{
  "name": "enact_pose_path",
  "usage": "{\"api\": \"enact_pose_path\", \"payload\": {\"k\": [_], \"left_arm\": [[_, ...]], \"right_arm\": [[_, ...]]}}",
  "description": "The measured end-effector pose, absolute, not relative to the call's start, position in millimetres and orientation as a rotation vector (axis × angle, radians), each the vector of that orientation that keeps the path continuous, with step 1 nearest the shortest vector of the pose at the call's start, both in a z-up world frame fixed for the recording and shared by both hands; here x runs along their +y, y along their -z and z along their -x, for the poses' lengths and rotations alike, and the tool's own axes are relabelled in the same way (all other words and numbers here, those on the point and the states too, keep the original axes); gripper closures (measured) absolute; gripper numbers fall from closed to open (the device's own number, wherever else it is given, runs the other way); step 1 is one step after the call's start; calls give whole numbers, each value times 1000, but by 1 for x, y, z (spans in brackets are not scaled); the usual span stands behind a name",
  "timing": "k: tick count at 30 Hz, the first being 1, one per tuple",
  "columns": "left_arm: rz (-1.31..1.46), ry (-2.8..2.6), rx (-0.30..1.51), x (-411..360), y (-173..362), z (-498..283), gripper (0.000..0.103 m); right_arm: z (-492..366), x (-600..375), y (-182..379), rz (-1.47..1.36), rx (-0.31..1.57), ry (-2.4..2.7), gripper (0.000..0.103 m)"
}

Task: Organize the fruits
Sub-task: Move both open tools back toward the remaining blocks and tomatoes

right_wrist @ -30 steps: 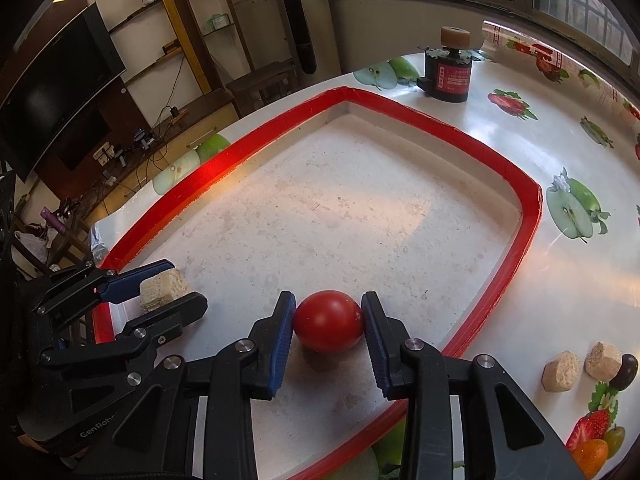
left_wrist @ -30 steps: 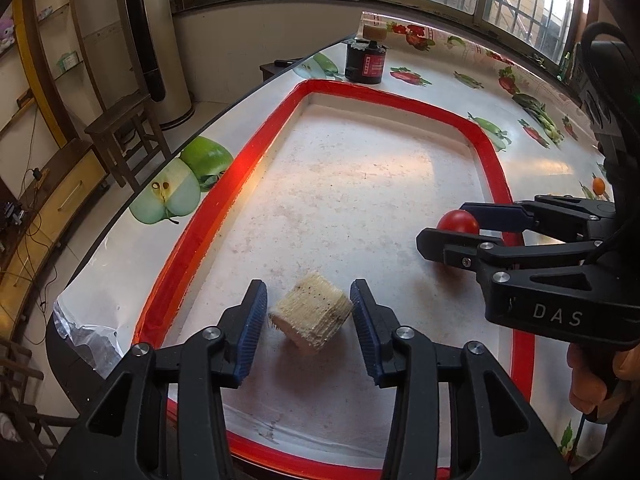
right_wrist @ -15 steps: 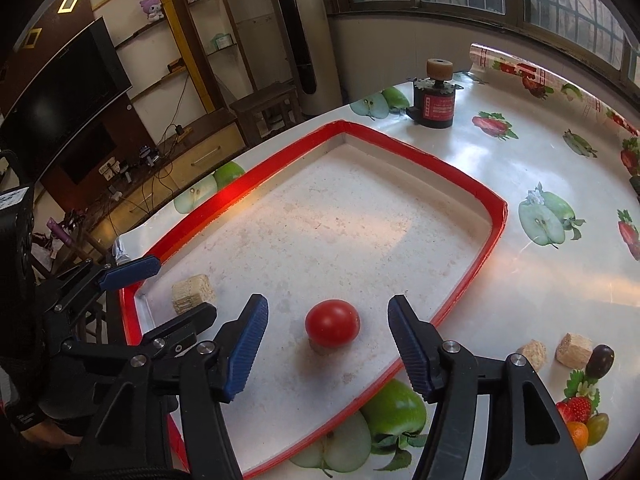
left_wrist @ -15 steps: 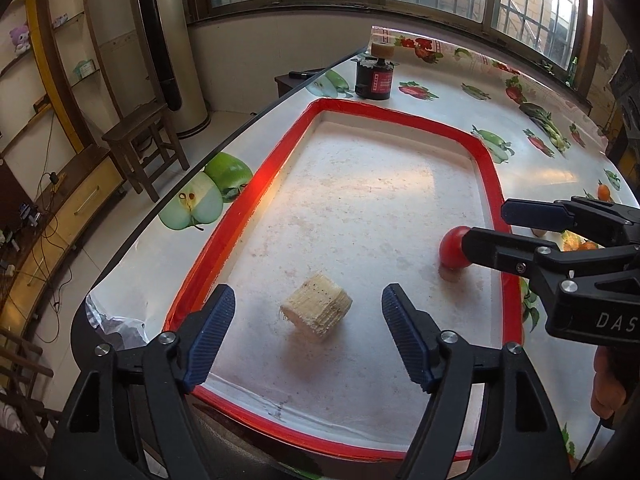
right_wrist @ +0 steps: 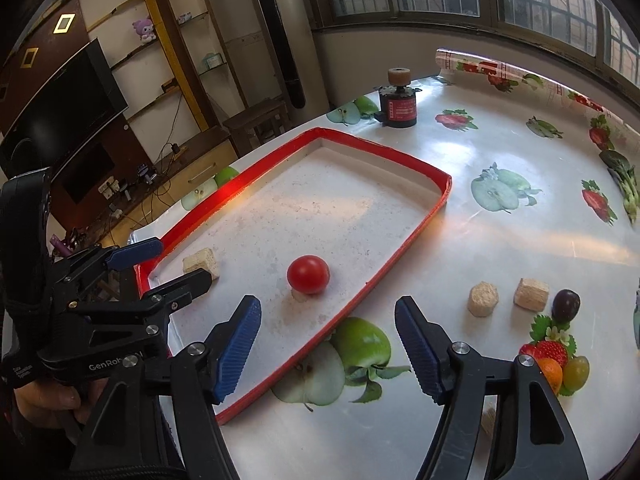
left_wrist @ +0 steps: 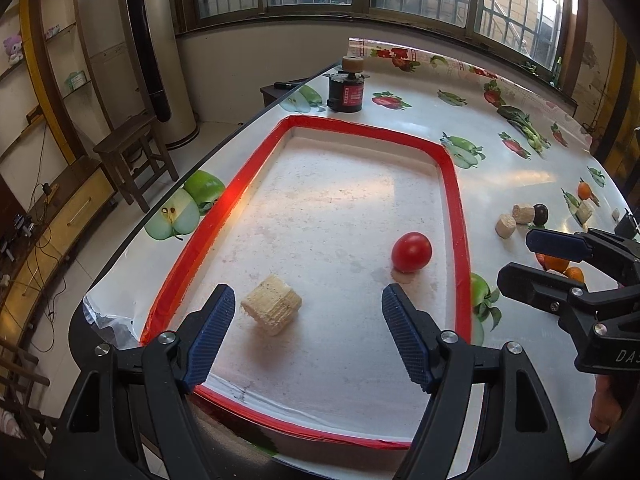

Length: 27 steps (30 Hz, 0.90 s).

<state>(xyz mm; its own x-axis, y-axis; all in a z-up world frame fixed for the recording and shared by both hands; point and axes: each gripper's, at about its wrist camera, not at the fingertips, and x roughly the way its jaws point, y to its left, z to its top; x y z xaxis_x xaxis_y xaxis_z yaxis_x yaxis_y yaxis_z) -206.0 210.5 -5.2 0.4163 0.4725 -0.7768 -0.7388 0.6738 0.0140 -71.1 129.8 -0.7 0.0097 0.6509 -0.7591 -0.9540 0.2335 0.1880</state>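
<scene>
A red tomato (left_wrist: 412, 252) (right_wrist: 308, 274) rests inside the red-rimmed tray (left_wrist: 454, 200) (right_wrist: 400, 156) near its right rim. A beige ridged block (left_wrist: 272, 310) (right_wrist: 201, 263) lies in the tray's near left corner. My left gripper (left_wrist: 306, 296) (right_wrist: 179, 263) stands open above and behind the block, not touching it. My right gripper (right_wrist: 328, 304) (left_wrist: 518, 258) hovers over the tray's right rim, short of the tomato. Its jaws are opening and nothing is between them.
Two beige blocks (right_wrist: 483, 299) (right_wrist: 531, 293) and a dark plum (right_wrist: 565, 304) lie on the fruit-print tablecloth right of the tray. A black-and-red cylinder (left_wrist: 346, 88) stands beyond the tray's far end. The table edge (left_wrist: 224, 148) runs along the left, above a stool (left_wrist: 132, 152).
Both grippers opened, releasing the block and the tomato, which stayed in the tray. Both pulled back and rose; the right one drifted right toward the tray's rim.
</scene>
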Motion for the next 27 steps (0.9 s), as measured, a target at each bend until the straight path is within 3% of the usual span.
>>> {"api": "enact_pose_path", "payload": {"k": [27], "left_arm": [[273,-520,865,118,-3,125,27]], "right_arm": [[-8,-23,1,276,890,-1046,31]]}}
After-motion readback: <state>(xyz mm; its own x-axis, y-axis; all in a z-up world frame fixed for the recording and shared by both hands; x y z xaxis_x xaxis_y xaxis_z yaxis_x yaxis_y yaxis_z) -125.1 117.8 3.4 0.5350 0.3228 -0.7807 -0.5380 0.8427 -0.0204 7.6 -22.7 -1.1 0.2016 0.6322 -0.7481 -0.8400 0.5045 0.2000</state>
